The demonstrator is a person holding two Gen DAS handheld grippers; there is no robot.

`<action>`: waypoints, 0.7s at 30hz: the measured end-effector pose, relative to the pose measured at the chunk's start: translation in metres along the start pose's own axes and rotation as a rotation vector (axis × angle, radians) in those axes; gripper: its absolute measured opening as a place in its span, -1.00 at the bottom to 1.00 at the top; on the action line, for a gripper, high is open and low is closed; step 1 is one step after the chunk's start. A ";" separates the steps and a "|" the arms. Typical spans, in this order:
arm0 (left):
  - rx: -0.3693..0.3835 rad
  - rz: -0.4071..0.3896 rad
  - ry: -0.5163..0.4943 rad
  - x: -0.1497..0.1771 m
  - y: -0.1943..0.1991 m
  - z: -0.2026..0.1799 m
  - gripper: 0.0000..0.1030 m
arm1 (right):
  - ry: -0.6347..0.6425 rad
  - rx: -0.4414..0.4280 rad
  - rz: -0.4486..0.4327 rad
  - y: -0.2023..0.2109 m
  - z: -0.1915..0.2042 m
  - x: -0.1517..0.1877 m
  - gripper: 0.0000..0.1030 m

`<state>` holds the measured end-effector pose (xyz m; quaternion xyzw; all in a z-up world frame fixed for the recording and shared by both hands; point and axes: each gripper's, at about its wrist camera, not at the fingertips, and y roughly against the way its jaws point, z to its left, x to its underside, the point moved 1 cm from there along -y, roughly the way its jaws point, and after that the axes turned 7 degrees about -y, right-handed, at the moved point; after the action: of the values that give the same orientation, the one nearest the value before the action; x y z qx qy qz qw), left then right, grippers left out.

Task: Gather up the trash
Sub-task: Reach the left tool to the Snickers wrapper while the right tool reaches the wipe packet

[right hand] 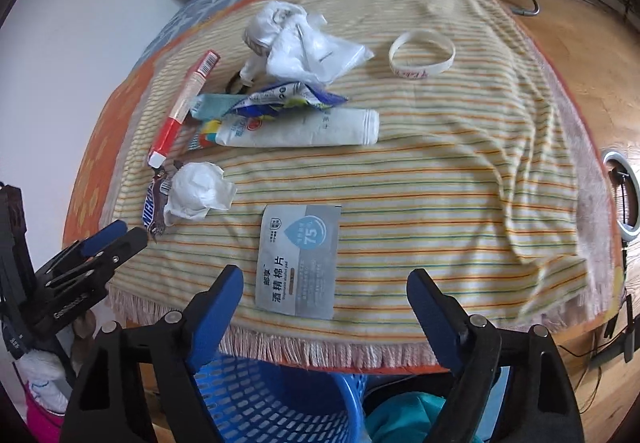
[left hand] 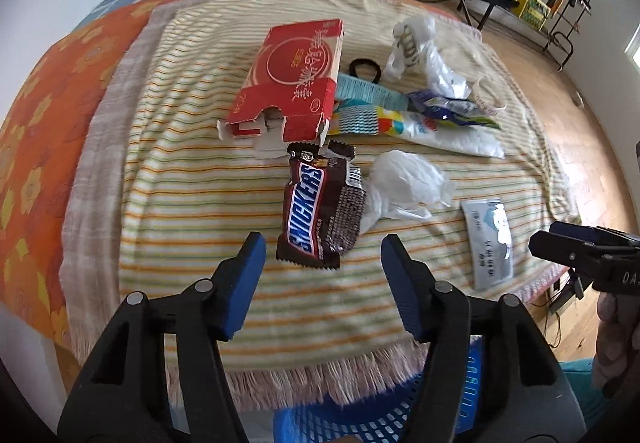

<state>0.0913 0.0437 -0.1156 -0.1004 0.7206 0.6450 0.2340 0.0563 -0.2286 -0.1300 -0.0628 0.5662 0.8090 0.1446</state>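
- left gripper jaws wide, empty, hovering at the near end of the Snickers wrapper, which lies flat on the striped blanket
- right gripper jaws wide, empty, straddling the near edge of the alcohol pad sachet
- crumpled tissue touching the wrapper's side
- red box just behind the wrapper, open end toward camera
- blue basket below the blanket's fringed edge

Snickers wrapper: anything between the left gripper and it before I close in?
Nothing visible. The left gripper is open with the Snickers wrapper straight ahead; the crumpled tissue lies beside its right edge, outside the approach.
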 end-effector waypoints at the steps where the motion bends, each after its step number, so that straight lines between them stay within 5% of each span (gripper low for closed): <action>1: 0.003 0.003 0.000 -0.001 -0.003 0.001 0.20 | 0.007 0.010 0.000 -0.004 0.001 0.000 0.68; 18: 0.015 0.048 -0.033 -0.012 -0.033 -0.003 0.06 | 0.081 0.135 -0.013 -0.040 0.028 -0.008 0.68; 21: 0.020 0.051 -0.008 -0.014 -0.034 0.002 -0.16 | 0.090 0.158 -0.007 -0.049 0.030 -0.008 0.68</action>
<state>0.1194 0.0381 -0.1395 -0.0773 0.7282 0.6440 0.2212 0.0808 -0.1864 -0.1615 -0.0895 0.6339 0.7578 0.1263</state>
